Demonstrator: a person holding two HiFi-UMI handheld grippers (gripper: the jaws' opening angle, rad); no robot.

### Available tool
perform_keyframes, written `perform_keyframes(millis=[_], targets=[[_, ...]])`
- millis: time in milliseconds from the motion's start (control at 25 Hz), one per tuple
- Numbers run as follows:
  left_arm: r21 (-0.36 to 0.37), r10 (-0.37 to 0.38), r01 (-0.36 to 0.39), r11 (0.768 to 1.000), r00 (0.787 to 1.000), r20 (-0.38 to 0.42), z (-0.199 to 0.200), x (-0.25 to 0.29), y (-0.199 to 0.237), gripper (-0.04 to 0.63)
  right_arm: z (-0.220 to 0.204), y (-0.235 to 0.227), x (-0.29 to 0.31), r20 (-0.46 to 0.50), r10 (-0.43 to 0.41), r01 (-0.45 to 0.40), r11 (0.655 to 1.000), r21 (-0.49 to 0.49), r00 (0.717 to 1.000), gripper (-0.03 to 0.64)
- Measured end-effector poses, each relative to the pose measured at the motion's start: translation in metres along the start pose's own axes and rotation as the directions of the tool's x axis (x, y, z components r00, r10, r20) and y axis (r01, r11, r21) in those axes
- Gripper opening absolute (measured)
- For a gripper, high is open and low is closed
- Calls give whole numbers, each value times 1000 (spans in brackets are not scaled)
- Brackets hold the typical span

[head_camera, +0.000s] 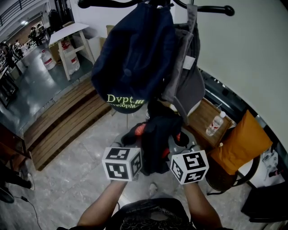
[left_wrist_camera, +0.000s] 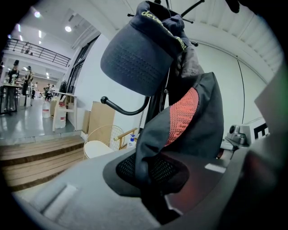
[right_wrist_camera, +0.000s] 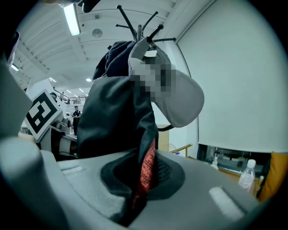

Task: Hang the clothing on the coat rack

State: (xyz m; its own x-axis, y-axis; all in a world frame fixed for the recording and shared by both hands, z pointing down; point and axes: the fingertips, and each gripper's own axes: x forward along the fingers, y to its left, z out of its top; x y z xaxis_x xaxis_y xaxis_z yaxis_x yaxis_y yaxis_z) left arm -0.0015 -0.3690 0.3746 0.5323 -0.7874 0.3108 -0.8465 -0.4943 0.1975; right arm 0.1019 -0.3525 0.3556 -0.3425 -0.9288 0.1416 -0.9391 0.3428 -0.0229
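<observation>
Clamping one black garment (head_camera: 155,134), left tongs (left_wrist_camera: 150,177) and right tongs (right_wrist_camera: 140,179) — navy cap (head_camera: 132,58), grey cap (head_camera: 186,78) hang overhead.

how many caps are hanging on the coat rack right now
2. A navy cap hangs at left in the head view, a grey cap right beside it. The black-and-red item below isn't hung; more could hide behind.

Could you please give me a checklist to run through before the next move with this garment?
1. Grip of left gripper on black garment: ok.
2. Grip of right gripper on it: ok.
3. Garment hung on coat rack: not ok, held below it.
4. A bare hook available: ok.
5. Path past navy cap and grey cap: not ok, both hang just above.
6. Hanging loop found: cannot tell.
</observation>
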Motion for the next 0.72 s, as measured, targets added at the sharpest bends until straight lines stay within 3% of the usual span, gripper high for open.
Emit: perform_keyframes(millis=[720], targets=[[-23,14,-14,1000,1000,-4,-6,11,9,37,-10,-1,19,-10,10,-9,1000,28,1000,20]])
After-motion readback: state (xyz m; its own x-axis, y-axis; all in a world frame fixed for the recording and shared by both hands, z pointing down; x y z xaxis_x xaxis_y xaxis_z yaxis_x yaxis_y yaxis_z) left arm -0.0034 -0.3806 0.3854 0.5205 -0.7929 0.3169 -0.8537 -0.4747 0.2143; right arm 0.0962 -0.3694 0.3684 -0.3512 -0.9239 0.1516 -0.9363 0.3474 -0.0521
